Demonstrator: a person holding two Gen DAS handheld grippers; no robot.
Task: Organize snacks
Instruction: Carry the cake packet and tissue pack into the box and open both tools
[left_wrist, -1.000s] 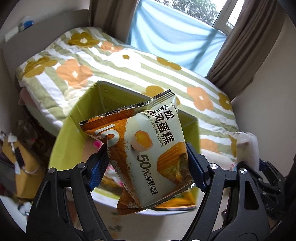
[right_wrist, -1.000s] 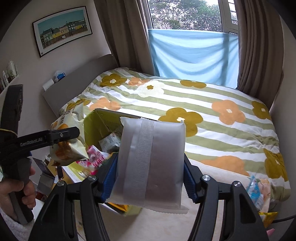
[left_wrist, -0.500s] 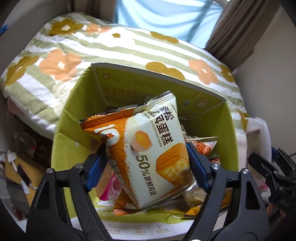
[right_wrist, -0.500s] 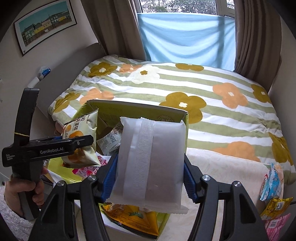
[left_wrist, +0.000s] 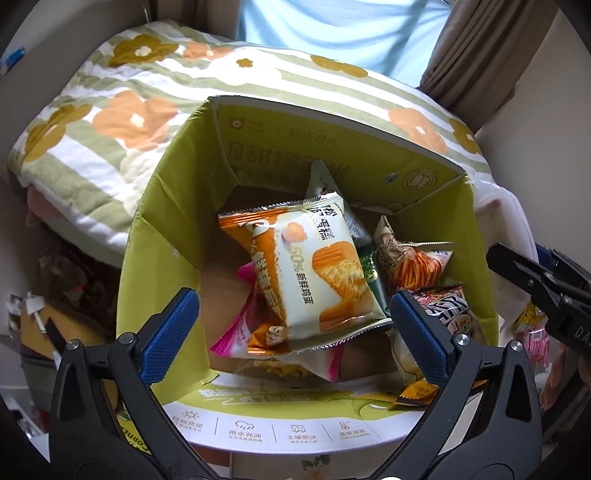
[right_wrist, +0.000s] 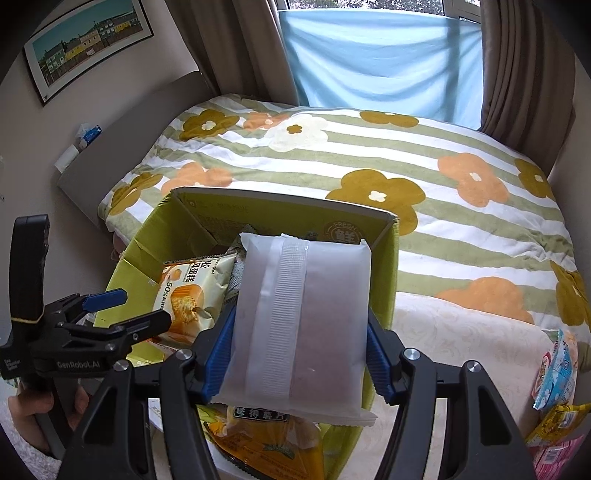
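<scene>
My left gripper hangs over the open green cardboard box, and its jaws are opening wide. The orange-and-white chiffon cake packet lies below them on other snacks in the box, free of both blue pads. In the right wrist view the left gripper shows beside the same packet. My right gripper is shut on a frosted white packet, held upright above the box's near right corner. One of its fingers shows at the right edge.
The box holds several packets, among them a noodle snack and a pink one. An orange bag lies under the white packet. Loose snacks lie on the cream surface at right. A flowered bed is behind.
The left gripper came down over the box and opened, and the cake packet left its pads and settled inside. The right gripper moved closer to the box with the white packet.
</scene>
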